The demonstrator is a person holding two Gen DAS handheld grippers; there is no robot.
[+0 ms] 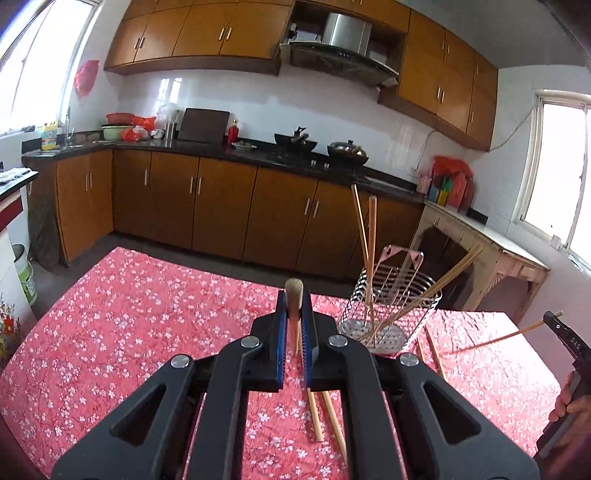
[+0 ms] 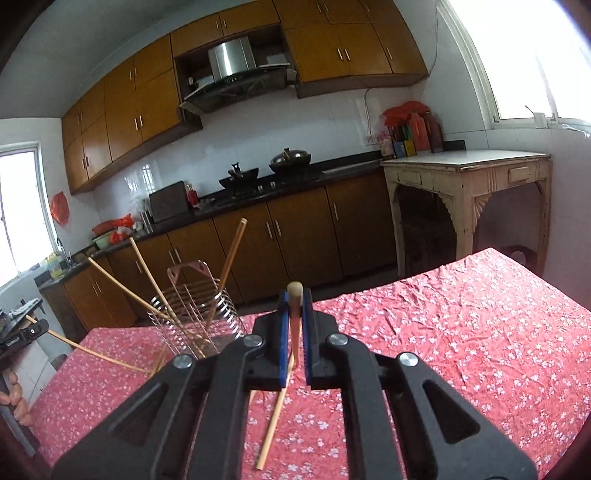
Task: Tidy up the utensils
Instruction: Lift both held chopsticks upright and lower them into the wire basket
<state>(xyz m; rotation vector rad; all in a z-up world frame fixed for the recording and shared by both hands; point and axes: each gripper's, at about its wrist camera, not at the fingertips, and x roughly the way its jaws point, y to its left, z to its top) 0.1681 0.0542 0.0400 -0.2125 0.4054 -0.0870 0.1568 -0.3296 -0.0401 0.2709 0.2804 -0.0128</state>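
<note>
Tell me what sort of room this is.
A home kitchen, most likely: wooden cabinets, a range hood over a stove with a wok, and a counter sink.

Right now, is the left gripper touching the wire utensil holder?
Apart. The left wrist view shows the left gripper shut on a chopstick, with red tablecloth visible between it and the wire utensil holder.

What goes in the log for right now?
left gripper: shut on chopstick | right gripper: shut on chopstick | holder: three chopsticks inside
</note>
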